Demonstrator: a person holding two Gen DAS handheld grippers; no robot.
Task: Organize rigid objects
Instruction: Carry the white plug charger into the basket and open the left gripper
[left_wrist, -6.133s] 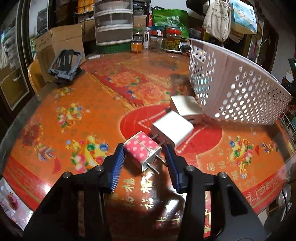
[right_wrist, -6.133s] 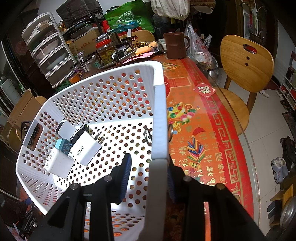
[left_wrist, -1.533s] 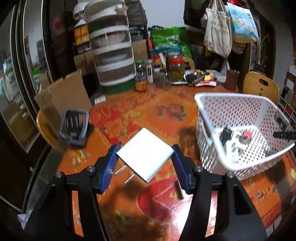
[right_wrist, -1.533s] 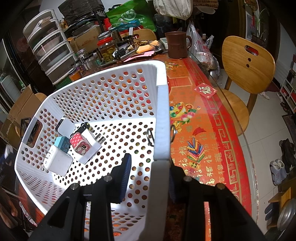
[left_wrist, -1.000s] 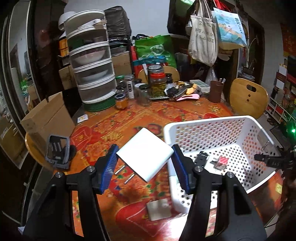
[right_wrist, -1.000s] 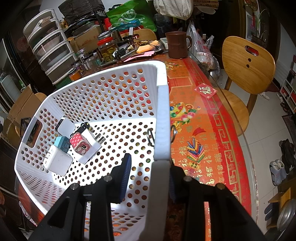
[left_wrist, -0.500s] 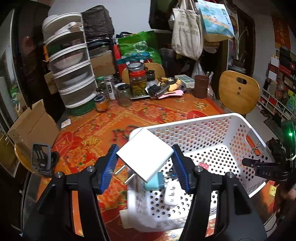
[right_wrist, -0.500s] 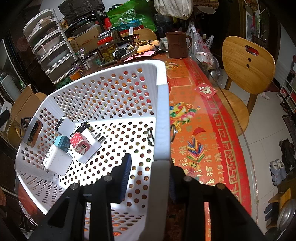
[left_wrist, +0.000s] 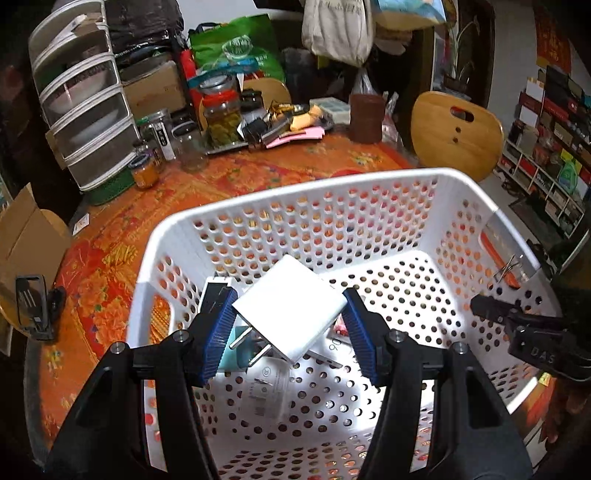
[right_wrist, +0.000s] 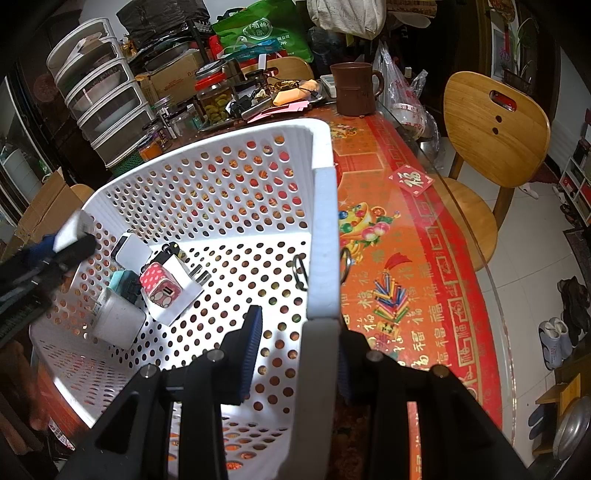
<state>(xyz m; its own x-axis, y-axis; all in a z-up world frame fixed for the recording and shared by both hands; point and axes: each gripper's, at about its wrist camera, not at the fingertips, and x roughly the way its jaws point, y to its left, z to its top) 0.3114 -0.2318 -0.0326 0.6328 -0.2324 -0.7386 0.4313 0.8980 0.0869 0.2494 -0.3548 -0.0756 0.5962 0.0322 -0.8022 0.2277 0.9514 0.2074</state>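
My left gripper is shut on a white plug adapter, prongs pointing down-left, and holds it above the inside of the white perforated basket. The left gripper also shows at the left edge of the right wrist view. In the basket lie a pink polka-dot charger, a white charger, a teal one and another white block. My right gripper straddles the basket's rim wall, one finger inside, one outside.
The basket stands on a red-orange patterned table. Jars, a stack of drawers, a brown mug and clutter sit at the far side. A black phone stand lies left. A wooden chair stands right.
My left gripper has carried the white adapter forward and down, from above the basket's near rim to over its inside. The right gripper and basket have not moved.
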